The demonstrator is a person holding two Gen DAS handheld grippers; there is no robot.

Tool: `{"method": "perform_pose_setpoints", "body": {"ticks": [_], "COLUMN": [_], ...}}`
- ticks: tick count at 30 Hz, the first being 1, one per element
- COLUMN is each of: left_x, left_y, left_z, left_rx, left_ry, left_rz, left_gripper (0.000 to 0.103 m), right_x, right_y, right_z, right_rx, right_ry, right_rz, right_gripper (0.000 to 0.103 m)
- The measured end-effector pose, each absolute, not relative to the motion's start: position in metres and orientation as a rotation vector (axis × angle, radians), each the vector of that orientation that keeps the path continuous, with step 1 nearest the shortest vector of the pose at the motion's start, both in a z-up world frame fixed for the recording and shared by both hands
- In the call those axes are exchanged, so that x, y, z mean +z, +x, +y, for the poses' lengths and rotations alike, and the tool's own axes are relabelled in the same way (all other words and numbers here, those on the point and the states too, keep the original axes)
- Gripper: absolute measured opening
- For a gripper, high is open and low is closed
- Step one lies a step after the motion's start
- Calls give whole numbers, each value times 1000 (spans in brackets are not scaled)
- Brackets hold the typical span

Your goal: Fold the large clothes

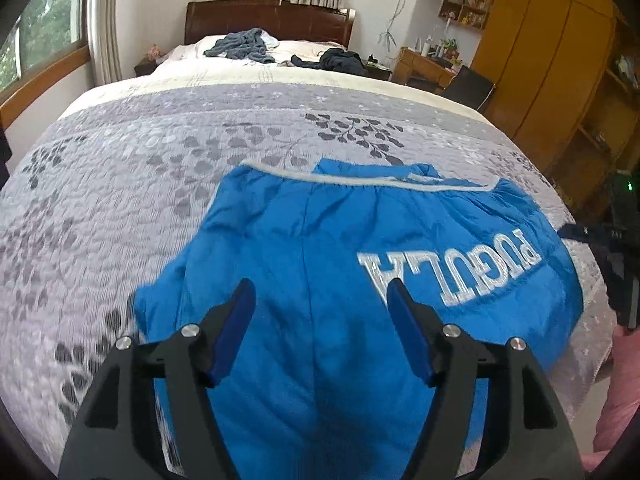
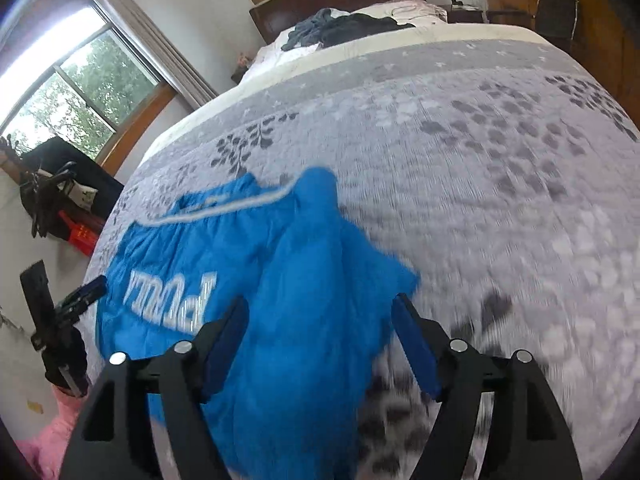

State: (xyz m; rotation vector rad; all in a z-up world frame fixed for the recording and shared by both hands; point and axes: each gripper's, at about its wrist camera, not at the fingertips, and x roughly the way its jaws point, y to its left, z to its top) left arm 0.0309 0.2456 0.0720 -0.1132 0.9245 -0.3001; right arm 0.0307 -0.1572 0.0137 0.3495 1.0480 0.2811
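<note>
A bright blue garment with white lettering and a white-trimmed edge lies crumpled on the grey leaf-patterned quilt. My left gripper hovers open over its near part, nothing between the blue pads. At the right edge of the left wrist view the right gripper shows beside the lettered end. In the right wrist view the blue garment forms a raised fold running toward me. My right gripper is open above it, holding nothing. The left gripper shows at the left edge.
The quilt stretches bare behind and beside the garment. Dark clothes and another dark heap lie by the headboard. A wooden wardrobe and desk stand right of the bed. A pink sleeve is near the bed's edge.
</note>
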Motion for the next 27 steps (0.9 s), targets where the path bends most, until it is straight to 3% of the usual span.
{"method": "perform_pose_setpoints", "body": {"ticks": [5, 19, 24, 27], "left_x": [70, 48, 45, 45], "left_y": [7, 6, 7, 7], "left_z": [248, 250, 251, 250], "left_rx": [-313, -321, -332, -338], "left_ry": [-131, -102, -122, -122], "left_rz": [923, 908, 913, 918], "left_gripper": [68, 71, 71, 71], "right_x": [5, -58, -59, -41], "right_y": [-2, -4, -1, -6], "right_z": [-164, -154, -149, -145], "right_rx": [293, 471, 527, 521], "right_ry": [400, 606, 640, 613], "right_rz": [1067, 1115, 1089, 1056], "right_gripper": [84, 85, 55, 43]}}
